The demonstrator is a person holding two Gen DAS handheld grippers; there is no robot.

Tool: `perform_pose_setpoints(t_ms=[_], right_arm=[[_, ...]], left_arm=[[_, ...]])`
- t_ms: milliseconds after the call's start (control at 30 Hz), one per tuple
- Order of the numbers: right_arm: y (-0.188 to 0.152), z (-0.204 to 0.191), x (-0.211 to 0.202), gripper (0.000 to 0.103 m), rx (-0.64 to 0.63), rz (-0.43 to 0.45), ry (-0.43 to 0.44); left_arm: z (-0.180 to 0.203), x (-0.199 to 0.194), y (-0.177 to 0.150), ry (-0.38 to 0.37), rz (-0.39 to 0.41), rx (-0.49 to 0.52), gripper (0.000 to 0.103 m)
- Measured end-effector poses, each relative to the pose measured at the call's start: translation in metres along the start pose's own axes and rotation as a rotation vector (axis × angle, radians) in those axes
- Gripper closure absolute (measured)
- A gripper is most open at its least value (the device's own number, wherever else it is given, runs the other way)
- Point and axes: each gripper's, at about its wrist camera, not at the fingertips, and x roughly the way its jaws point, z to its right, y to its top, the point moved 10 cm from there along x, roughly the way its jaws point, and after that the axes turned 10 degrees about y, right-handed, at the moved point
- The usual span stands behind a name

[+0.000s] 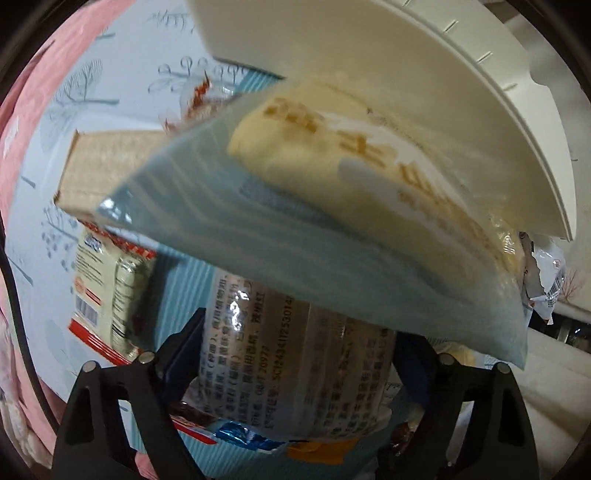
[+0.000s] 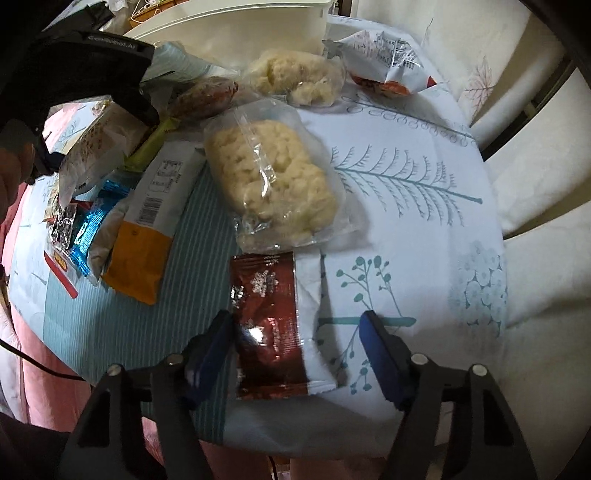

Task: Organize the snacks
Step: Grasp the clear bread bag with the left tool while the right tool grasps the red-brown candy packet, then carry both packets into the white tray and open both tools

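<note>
My left gripper [image 1: 295,354] is shut on a pale printed snack packet [image 1: 288,369] and holds it above the cloth. A light blue packet with a yellow cake picture [image 1: 314,192] lies just in front of it, against the white bin [image 1: 443,92]. In the right wrist view the left gripper [image 2: 122,92] holds that packet [image 2: 99,147] at the far left. My right gripper [image 2: 297,350] is open, its fingers on either side of a dark red and white snack packet [image 2: 273,325] lying on the cloth.
Clear bags of puffed rice cakes [image 2: 273,181] [image 2: 295,77], an orange and white packet [image 2: 147,221], a blue wrapper [image 2: 88,229] and a red and white packet [image 2: 388,59] lie on the patterned cloth [image 2: 406,221]. The white bin [image 2: 236,33] stands at the back. A cracker pack [image 1: 107,173] lies left.
</note>
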Motion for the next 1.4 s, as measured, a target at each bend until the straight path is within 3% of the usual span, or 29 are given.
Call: perform_pose_setpoints(t_ms=[200, 367, 633, 800, 1133, 1400], right_arm=[[0.002, 0.006, 0.000, 0.057, -0.009, -0.008, 0.004], [0.002, 0.014, -0.002, 0.063, 0.043, -0.037, 0.023], [0.003, 0.014, -0.022, 0.066, 0.125, -0.040, 0.015], [0.007, 0.009, -0.056, 0.066, 0.199, 0.024, -0.018], [0.021, -0.029, -0.133, 0.066, 0.272, 0.231, -0.059], [0.048, -0.057, -0.156, 0.066, 0.321, 0.352, -0.043]], left_arm=[[-0.003, -0.002, -0.005, 0.005, -0.006, 0.000, 0.028], [-0.012, -0.016, -0.006, -0.002, -0.028, 0.001, 0.035], [-0.045, -0.038, -0.023, -0.017, -0.034, 0.037, 0.036], [-0.079, -0.058, -0.042, -0.035, -0.033, 0.087, 0.036], [-0.124, -0.152, -0.064, -0.085, 0.065, 0.211, 0.035], [-0.139, -0.183, -0.050, -0.092, 0.121, 0.277, 0.035]])
